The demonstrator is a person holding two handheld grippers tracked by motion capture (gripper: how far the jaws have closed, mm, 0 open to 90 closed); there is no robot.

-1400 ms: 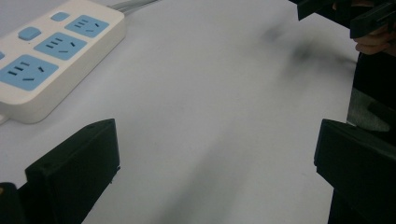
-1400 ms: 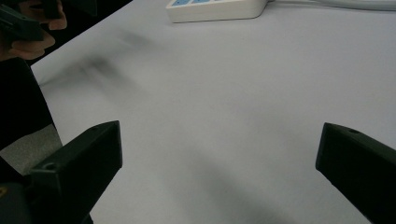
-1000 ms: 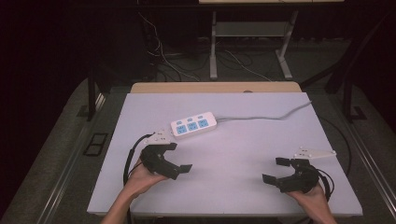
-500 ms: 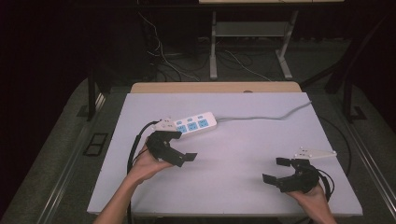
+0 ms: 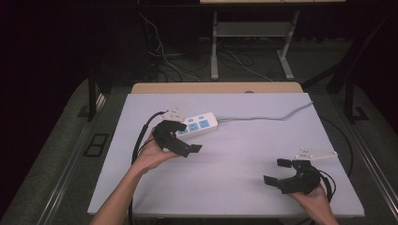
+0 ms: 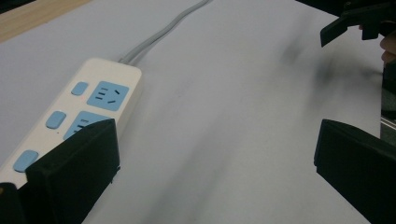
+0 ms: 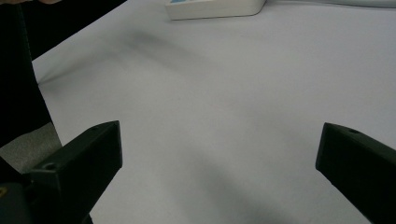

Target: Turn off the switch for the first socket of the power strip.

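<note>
A white power strip [image 5: 201, 124] with blue sockets lies on the white table [image 5: 234, 159], left of the middle, and its grey cable [image 5: 267, 117] runs off to the right. My left gripper [image 5: 187, 137] is open, with its far jaw over the near left end of the strip. The left gripper view shows the power strip [image 6: 88, 107] just beyond the left jaw of the left gripper [image 6: 215, 172], nothing between the jaws. My right gripper [image 5: 277, 171] rests open at the near right, over bare table. The right gripper view has the right gripper [image 7: 219, 172] wide open, the strip [image 7: 215, 8] far off.
A wooden strip [image 5: 216, 87] borders the table's far edge. Beyond it stand metal stand legs [image 5: 215, 51] and loose cables on a dark floor. The other hand's gripper [image 6: 359, 21] shows at the top right of the left gripper view.
My left gripper has moved away from the near edge and to the right, up to the power strip's near end. The right gripper has stayed in place.
</note>
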